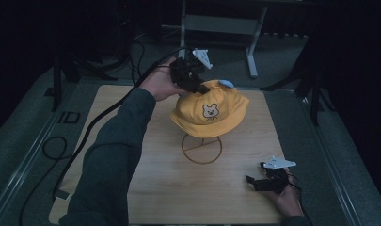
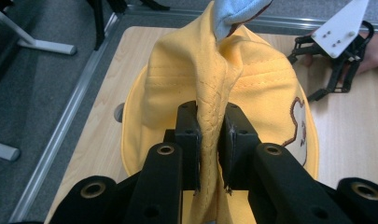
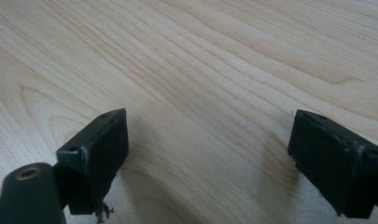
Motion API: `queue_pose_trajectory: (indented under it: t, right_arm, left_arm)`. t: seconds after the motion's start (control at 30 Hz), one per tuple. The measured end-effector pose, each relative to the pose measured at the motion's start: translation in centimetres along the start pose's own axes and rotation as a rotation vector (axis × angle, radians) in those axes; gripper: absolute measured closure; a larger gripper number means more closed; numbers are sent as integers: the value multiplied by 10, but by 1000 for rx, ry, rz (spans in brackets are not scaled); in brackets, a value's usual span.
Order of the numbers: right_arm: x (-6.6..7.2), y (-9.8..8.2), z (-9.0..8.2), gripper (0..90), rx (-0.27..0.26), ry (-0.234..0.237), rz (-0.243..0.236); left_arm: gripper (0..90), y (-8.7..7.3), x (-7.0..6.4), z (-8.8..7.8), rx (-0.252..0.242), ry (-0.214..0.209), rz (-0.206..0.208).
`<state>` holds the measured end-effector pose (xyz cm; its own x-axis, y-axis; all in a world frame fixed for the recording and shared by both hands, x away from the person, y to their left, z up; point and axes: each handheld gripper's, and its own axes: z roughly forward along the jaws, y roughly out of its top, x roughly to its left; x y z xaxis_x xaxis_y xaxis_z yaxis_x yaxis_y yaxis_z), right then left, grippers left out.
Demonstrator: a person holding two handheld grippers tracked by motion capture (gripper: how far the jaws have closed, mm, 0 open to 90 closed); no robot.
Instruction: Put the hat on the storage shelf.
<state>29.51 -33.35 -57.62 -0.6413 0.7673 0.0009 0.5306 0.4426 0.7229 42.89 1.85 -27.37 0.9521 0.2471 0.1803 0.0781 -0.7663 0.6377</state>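
Observation:
A yellow cap [image 1: 210,111] with a bear face on its front sits on a wire hat stand [image 1: 202,149] in the middle of the wooden table [image 1: 169,188]. My left gripper [image 1: 200,87] is at the cap's back left, shut on a pinched fold of the yellow cap [image 2: 210,135]. A light blue piece [image 1: 226,84] shows at the cap's top. My right gripper [image 1: 252,182] rests low over the table near the front right, jaws wide apart with bare wood [image 3: 210,116] between them. The right gripper [image 2: 338,56] also shows beyond the cap in the left gripper view.
The table has a metal frame edge [image 1: 320,141] around it. Black cables [image 1: 61,150] trail over the floor at the left. A grey desk frame [image 1: 216,28] stands beyond the table's far edge. Open wood lies in front of the stand.

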Motion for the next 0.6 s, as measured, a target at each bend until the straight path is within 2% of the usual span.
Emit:
queue_pose_trajectory:
  t: [0.2, 0.43, 0.5, 0.6]
  right_arm:
    - [0, 0, 0, 121, 0, 0, 0]
    - [0, 0, 0, 121, -1, 0, -2]
    - [0, 0, 0, 121, -1, 0, -2]
    - [0, 0, 0, 121, 0, 0, -1]
  left_arm:
    - [760, 4, -3, 10, 10, 13, 4]
    - [641, 5, -5, 20, 20, 38, 2]
    - [606, 5, -5, 17, 20, 48, 0]
    - [570, 5, -4, 8, -12, 54, -10]
